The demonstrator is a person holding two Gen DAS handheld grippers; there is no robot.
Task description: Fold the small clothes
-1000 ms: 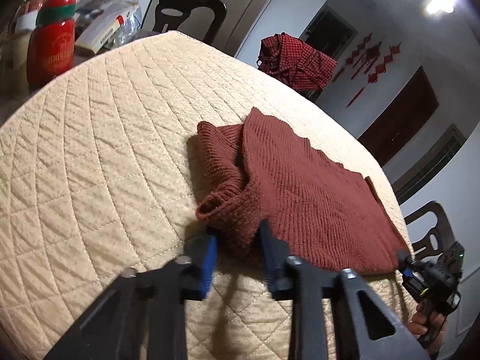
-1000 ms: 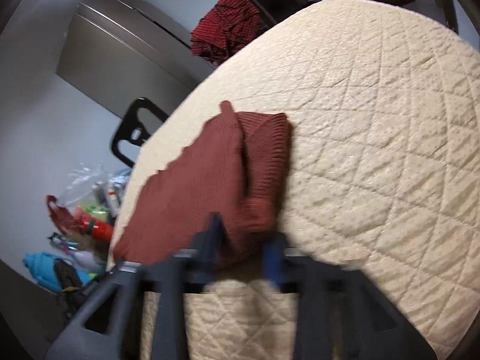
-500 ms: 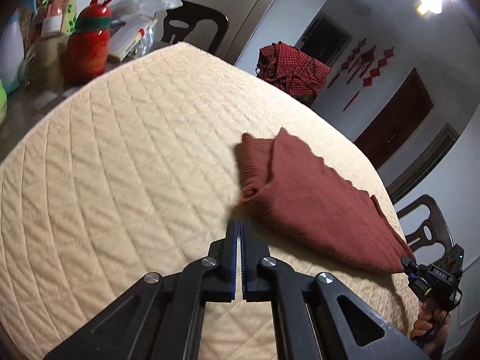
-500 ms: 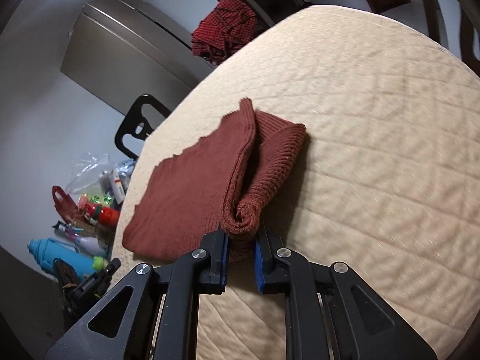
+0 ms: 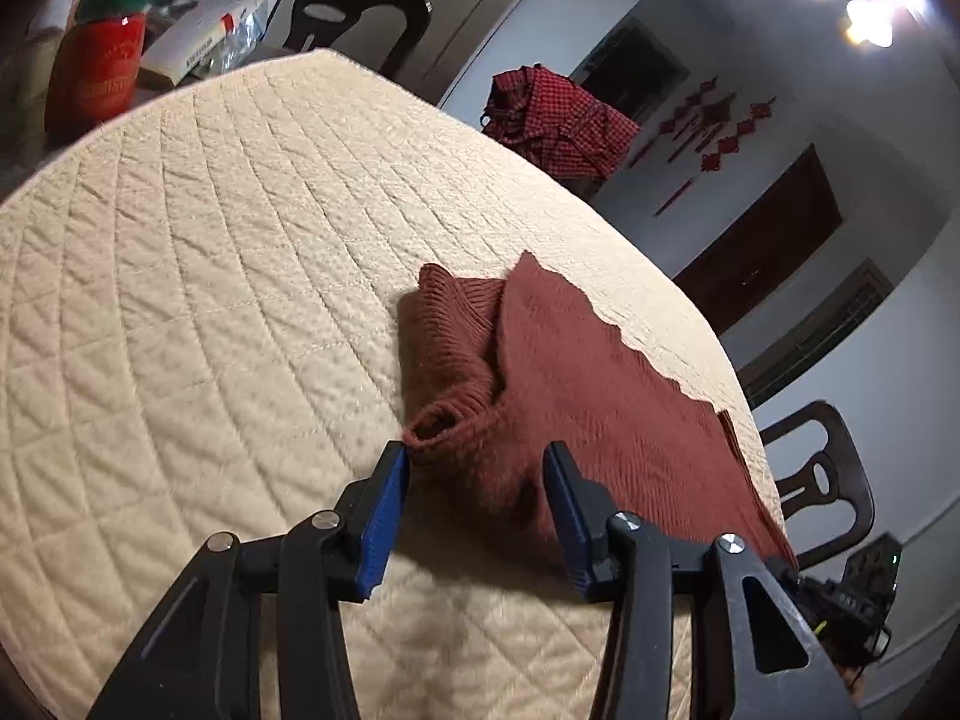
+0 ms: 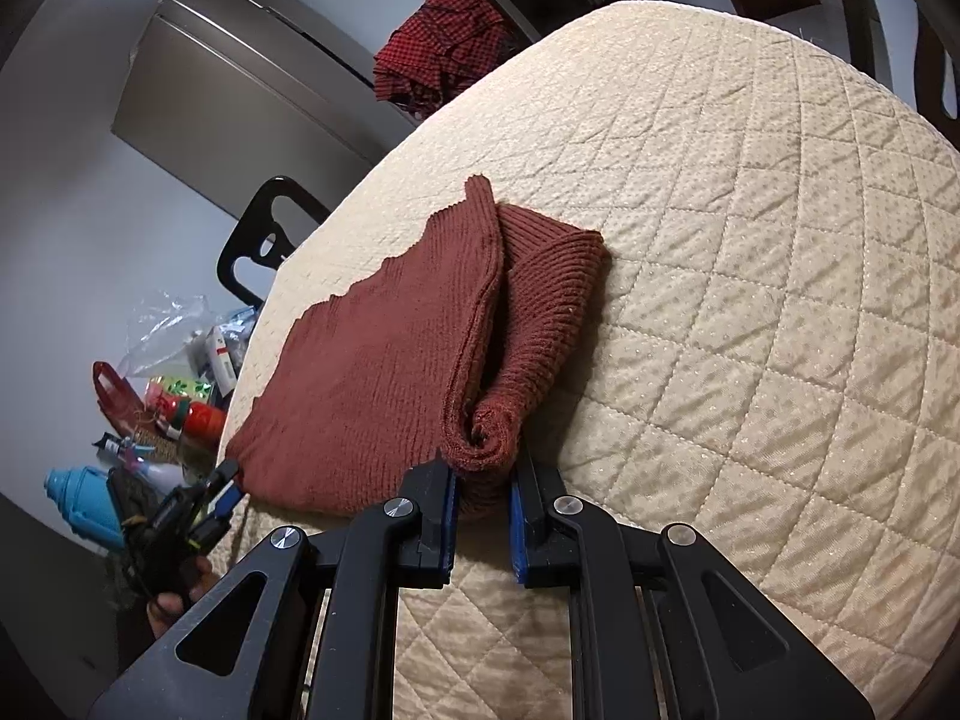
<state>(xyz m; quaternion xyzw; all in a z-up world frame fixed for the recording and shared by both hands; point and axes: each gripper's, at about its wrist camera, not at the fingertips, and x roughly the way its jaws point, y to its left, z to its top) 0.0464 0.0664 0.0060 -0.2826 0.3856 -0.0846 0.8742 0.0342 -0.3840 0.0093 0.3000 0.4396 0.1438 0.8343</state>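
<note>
Quilted table (image 5: 198, 276): left gripper (image 5: 474, 516) spread around sweater (image 5: 576, 384) corner; right gripper (image 6: 483, 519) pinches rolled hem.

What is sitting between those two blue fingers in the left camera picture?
In the left wrist view, the rolled corner of the brown sweater lies between the open left gripper's fingers, on the quilted table cover.

1. The left gripper (image 5: 474, 507), whose blue pads were pressed together and short of the sweater half a second ago, now stands wide apart around the sweater's (image 5: 576, 384) rolled corner.
2. The right gripper (image 6: 483, 516) has parted slightly; its pads now flank the rolled cuff (image 6: 489, 441) more loosely than before.
3. The sweater lies flatter on the surface (image 5: 198, 276), its near edge less lifted.
</note>
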